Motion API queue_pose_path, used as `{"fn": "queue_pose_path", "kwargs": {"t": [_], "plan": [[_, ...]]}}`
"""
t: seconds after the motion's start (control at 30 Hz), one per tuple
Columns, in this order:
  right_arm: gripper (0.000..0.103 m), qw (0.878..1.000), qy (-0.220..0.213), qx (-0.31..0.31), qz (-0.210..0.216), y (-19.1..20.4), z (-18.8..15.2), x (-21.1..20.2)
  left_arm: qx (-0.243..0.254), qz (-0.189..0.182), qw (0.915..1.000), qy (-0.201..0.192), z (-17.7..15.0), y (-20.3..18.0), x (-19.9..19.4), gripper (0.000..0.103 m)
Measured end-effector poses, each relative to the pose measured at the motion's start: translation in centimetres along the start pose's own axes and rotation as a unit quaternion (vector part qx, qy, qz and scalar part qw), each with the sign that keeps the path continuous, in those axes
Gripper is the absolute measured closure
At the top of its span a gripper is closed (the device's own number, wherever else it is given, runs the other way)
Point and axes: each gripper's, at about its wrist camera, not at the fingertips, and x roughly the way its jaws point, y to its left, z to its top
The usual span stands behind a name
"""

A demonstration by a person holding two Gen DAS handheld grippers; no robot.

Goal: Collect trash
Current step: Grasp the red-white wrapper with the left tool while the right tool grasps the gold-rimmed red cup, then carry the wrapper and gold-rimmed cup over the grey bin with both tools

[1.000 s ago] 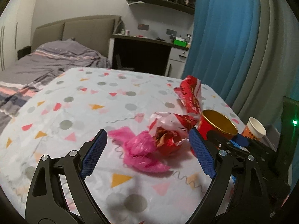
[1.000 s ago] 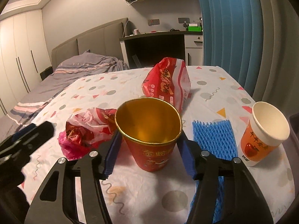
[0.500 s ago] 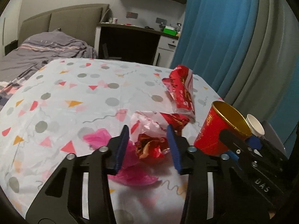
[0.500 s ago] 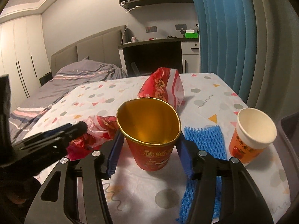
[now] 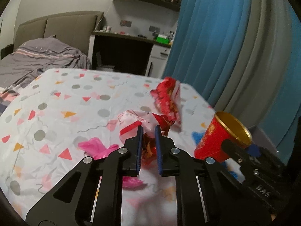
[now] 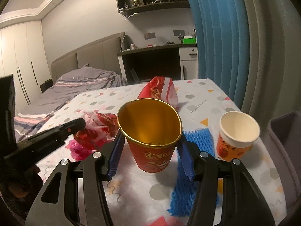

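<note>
Since a second ago the left gripper (image 5: 148,131) has narrowed onto the crumpled wrapper (image 5: 148,146) on the tablecloth (image 5: 56,113) and is closing, apparently pinching it. Only the right view shows the paper cup (image 6: 238,137). The right gripper (image 6: 150,146) clasps the red cup (image 6: 152,143).

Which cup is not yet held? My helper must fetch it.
On the patterned table, look near the blue curtain. Right of the blue net stands the orange cup. Unlike the larger red cup, it is white inside.
</note>
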Motion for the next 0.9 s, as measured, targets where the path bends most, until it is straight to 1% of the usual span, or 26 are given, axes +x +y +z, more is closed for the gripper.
{"fn": "queue_pose_path", "kwargs": {"t": [0.2,0.37,0.5,0.63,0.8,0.9], "plan": [[0.048,1.0,-0.018,0.013,-0.001,-1.2,0.2,-2.9,0.007,-0.015,0.9992,-0.036,0.1,-1.8,-3.9,0.091],[0.048,0.999,-0.033,0.026,-0.008,-2.4,0.2,-5.8,0.019,-0.026,0.9979,-0.056,-0.3,-3.9,-6.3,0.091],[0.048,0.998,-0.046,0.031,-0.02,-3.6,-0.1,-8.3,0.026,-0.04,0.9973,-0.057,-0.9,-5.7,-7.1,0.091],[0.048,0.997,-0.06,0.034,-0.039,-5.0,-0.6,-10.5,0.038,-0.061,0.9959,-0.054,-1.5,-8.2,-7.4,0.091],[0.048,0.994,-0.071,0.041,-0.07,-7.7,-1.5,-12.8,0.058,-0.091,0.9929,-0.049,-2.1,-12.0,-7.0,0.091],[0.048,0.991,-0.079,0.055,-0.091,-10.0,-1.9,-14.3,0.066,-0.108,0.991,-0.044,-2.4,-14.0,-6.4,0.091]]}}
